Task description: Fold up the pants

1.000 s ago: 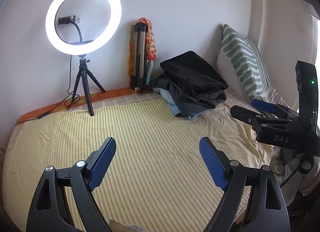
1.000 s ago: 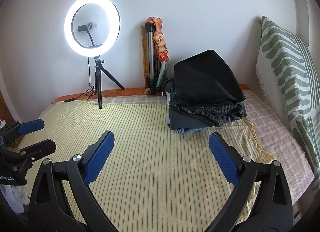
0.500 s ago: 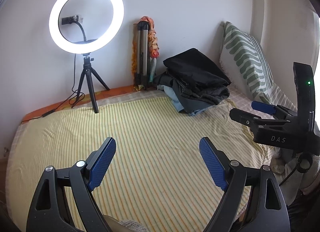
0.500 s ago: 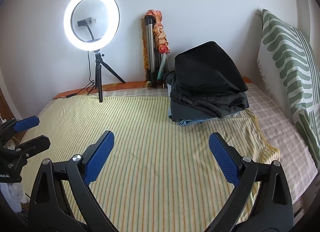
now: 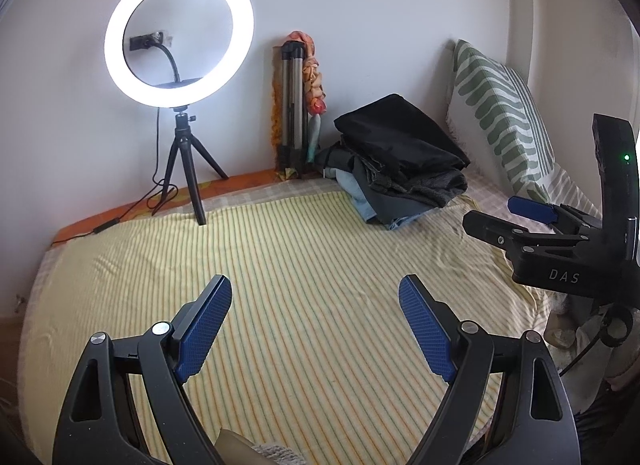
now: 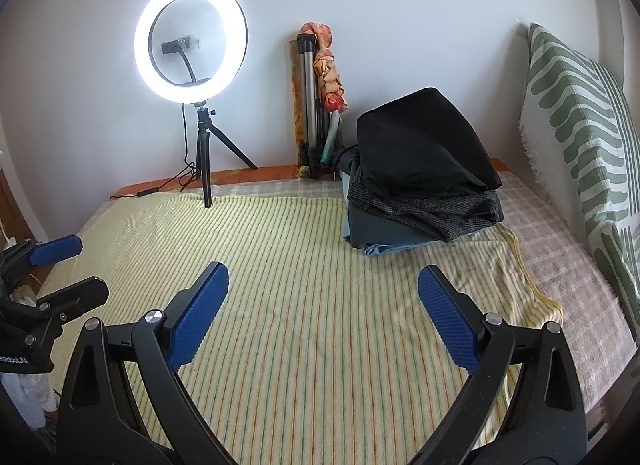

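Both blue-padded black grippers, left gripper and right gripper, gape wide with nothing between them over the yellow striped sheet. The stack of folded dark pants sits in the frame's upper right, well apart from either claw.

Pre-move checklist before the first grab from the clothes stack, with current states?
1. Left gripper open and empty: ok, jaws spread, nothing between them.
2. Right gripper open and empty: ok, same.
3. Striped yellow cloth free as folding area: ok, only the ring light tripod stands at its far edge.
4. Stack of clothes within view: ok, at the far right of the cloth, black garment on top.
5. Which piece in the stack is pants: cannot tell, all are folded.
6. Grippers apart from each other: ok, each shows at the side of the other's view, not touching.
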{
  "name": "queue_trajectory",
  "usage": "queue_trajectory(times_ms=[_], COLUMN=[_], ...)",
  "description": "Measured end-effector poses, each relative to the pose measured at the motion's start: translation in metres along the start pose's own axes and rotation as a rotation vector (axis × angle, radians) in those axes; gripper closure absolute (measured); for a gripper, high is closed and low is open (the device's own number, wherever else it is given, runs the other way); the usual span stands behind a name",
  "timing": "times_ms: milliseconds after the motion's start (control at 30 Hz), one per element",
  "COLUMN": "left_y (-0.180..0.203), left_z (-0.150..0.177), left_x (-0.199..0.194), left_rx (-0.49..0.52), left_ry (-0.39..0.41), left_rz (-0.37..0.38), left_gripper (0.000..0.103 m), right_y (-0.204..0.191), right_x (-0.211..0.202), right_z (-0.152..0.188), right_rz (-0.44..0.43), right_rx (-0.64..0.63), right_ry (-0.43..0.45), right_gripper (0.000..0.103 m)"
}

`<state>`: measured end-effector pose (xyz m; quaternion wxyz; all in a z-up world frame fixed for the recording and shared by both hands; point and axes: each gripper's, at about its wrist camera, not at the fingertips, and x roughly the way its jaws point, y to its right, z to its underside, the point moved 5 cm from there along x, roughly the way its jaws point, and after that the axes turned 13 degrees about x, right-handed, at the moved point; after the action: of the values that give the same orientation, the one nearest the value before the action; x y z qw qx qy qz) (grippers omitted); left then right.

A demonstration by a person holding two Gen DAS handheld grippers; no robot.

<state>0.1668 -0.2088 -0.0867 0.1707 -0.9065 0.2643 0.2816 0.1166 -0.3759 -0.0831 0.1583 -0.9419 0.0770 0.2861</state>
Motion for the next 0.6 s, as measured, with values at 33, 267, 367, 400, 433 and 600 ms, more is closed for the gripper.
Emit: queue_trajectory(times_ms=[33,267,367,400,433,600], left_y=[0.0004,0.0015,0.0015,0.0013,0.0012,0.0015], left_z=[0.0001,0.0005,0.0001,0.0002,0.0002,0.0011], left_x=[-0.0002,0.0005,-0.0001,-0.0002,-0.0003,-0.0013], left_rx=[0.002,0.011,0.013,0.012,0.012,0.016], left_ry=[0.0,-0.003,0.001,0.001,0.002,0.003], left_rz=[0.0,-0.005,-0.008,-0.007,-0.007,-0.007], left_gripper=[0.017,0.017,0.017,0.017,0.017,0.017], right_y=[0.0,-0.0034,-0.0044,-0.0047,-0.0049,-0.0063], right_x=[0.0,0.0025,0.0023,0.0027,0.0027,0.0045], right_z=[-0.0001,0.0002,0.0004,0.0006,0.0011,0.0027], right_rz=[0.0,-0.009,-0.012,-0.014,-0.014,-0.017], right_rx=[0.0,-0.006,-0.003,-0.002,-0.002,-0.003], right_ry=[0.0,-0.007,-0.007,-0.008,-0.01,-0.016], right_gripper=[0.006,0.006,0.006,0.006,0.006,0.006])
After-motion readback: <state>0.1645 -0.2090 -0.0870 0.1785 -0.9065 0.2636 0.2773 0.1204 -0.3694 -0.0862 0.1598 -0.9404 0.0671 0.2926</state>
